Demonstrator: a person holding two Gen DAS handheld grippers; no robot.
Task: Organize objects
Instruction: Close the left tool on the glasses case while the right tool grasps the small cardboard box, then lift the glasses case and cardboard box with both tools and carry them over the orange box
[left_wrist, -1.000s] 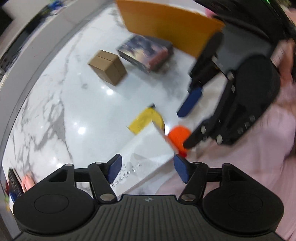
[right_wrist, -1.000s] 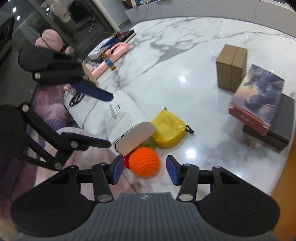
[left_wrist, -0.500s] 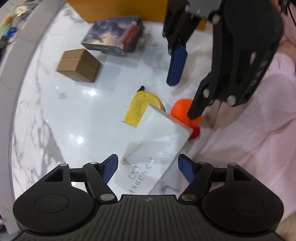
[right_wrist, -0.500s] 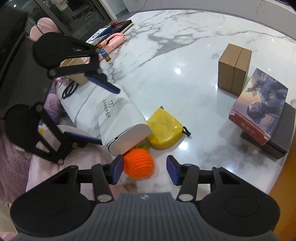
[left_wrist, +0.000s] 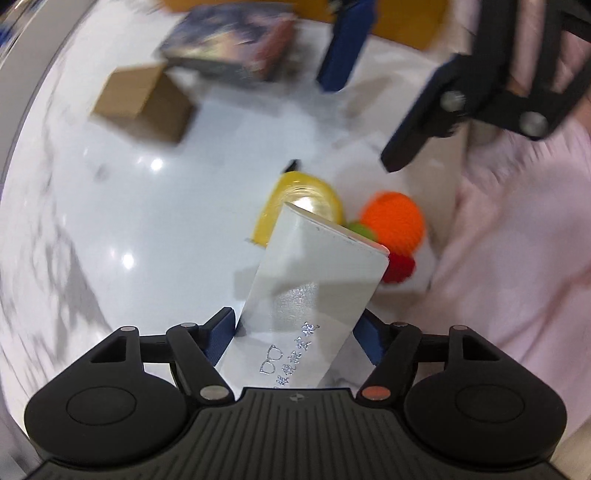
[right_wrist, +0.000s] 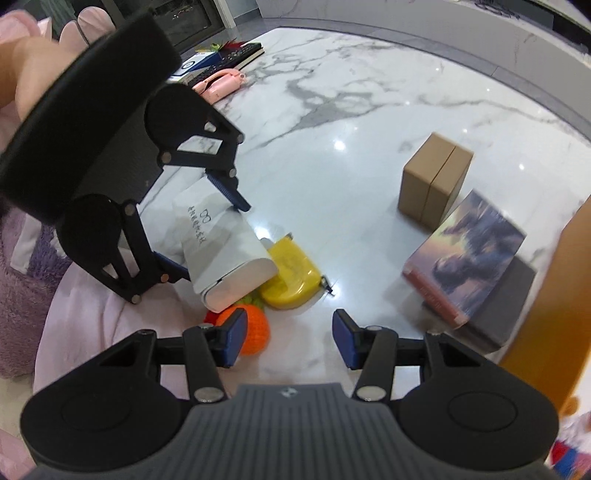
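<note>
Your left gripper is closing its jaws around the white glasses case at the near edge of the marble table, against the yellow pouch and orange crochet ball, while your right gripper hangs released, grasping nothing.
</note>
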